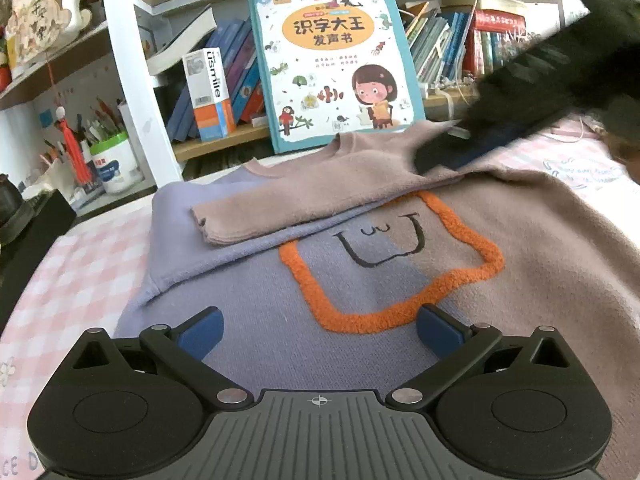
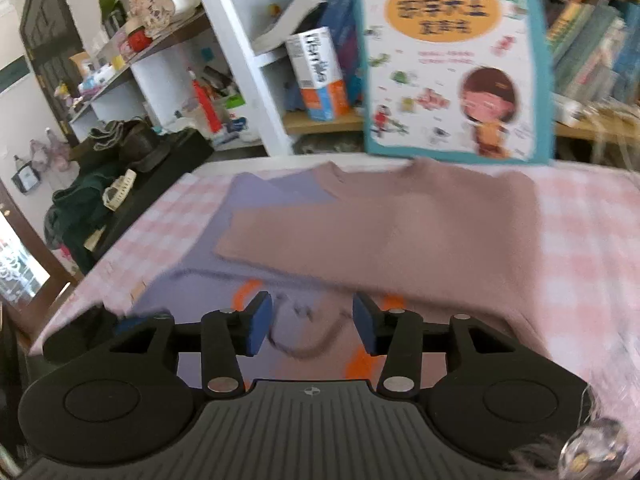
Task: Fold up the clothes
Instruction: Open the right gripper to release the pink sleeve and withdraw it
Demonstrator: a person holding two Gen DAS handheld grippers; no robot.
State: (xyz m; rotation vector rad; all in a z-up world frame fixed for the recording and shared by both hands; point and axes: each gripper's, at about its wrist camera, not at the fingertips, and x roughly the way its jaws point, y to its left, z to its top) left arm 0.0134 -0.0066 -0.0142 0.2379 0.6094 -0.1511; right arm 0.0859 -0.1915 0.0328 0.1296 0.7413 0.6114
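Observation:
A sweater lies flat on the table, lilac on its left half and mauve on its right, with a fuzzy orange outline around a stitched face. Its mauve sleeve is folded across the chest toward the lilac side. My left gripper hovers open over the lower chest with nothing between its blue pads. My right gripper is open above the stitched face, also with nothing between its pads; that view is blurred. In the left wrist view a dark blurred shape with a blue strip sits over the mauve shoulder.
A pink checked cloth covers the table. A picture book leans on the shelf just behind the collar, beside a white and orange box. A pen cup and dark clutter stand off the table's left edge.

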